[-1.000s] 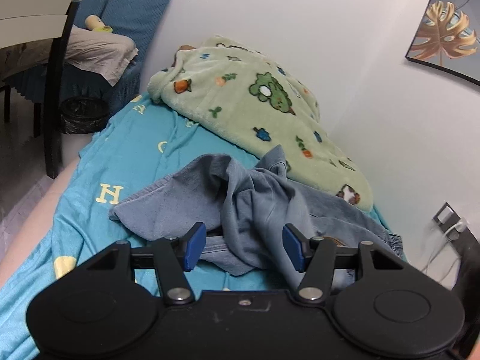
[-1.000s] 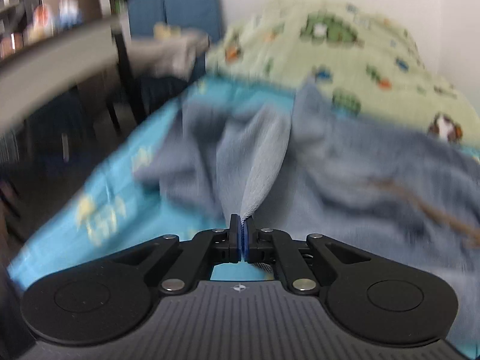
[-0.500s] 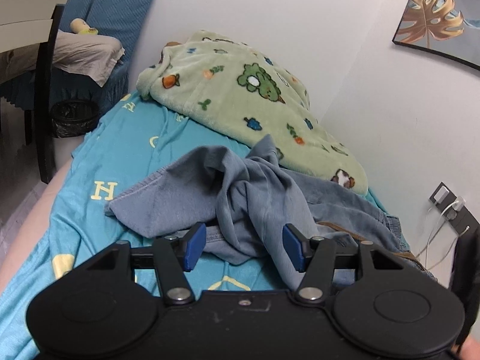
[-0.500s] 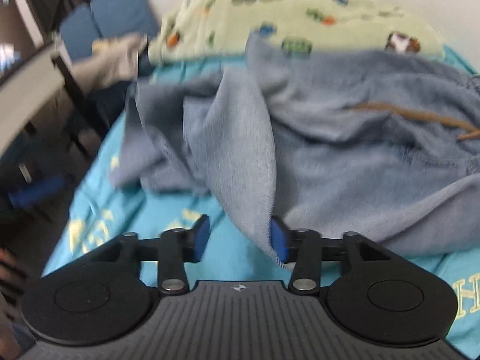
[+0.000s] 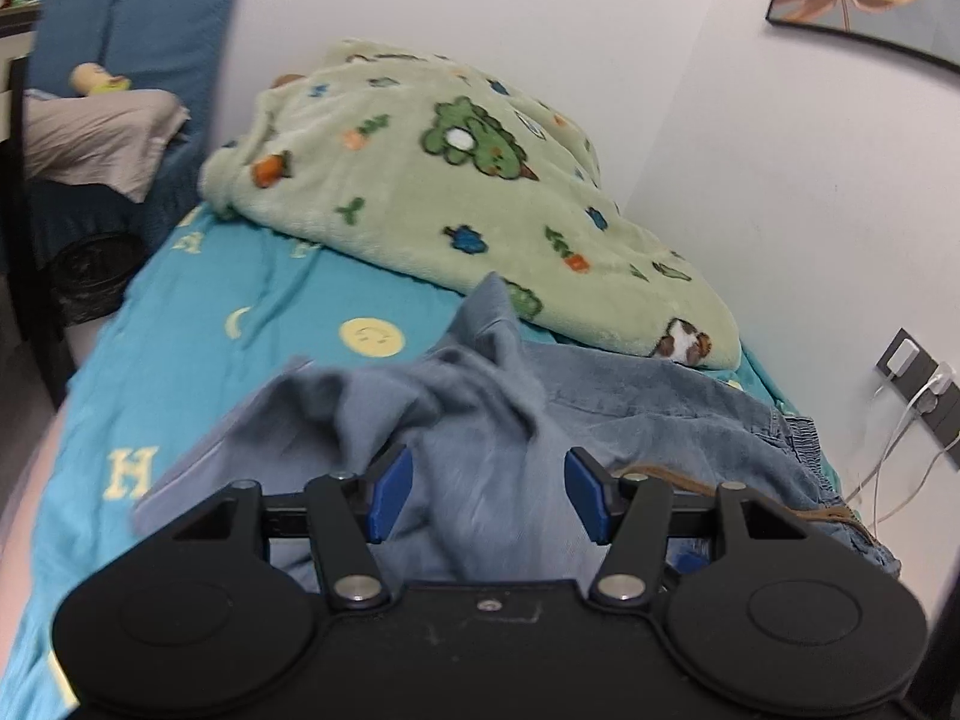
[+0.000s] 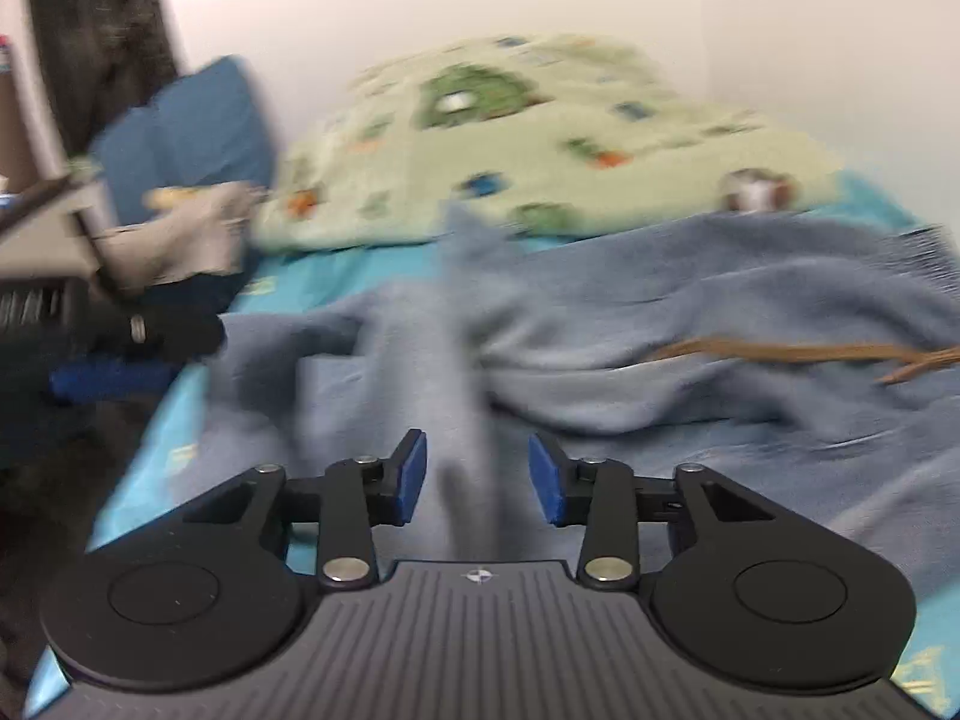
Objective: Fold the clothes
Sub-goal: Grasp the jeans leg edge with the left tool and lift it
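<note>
A crumpled blue-grey garment with a brown drawstring lies on the teal bedsheet. My left gripper hovers over its near part, open, with bunched cloth below and between the blue pads but clear of them. In the blurred right wrist view the garment and its drawstring spread across the bed. My right gripper has an upright fold of the cloth between its jaws, which are closing. Its pads do not press on the fold.
A green patterned blanket is heaped at the far end of the bed. The white wall runs along the right, with a socket and cables. Left of the bed are a blue chair, a dark table leg and a black bin.
The right gripper was shut on a fold of the garment; it has let go and stands apart around it. The left gripper has moved closer over the garment, still open.
</note>
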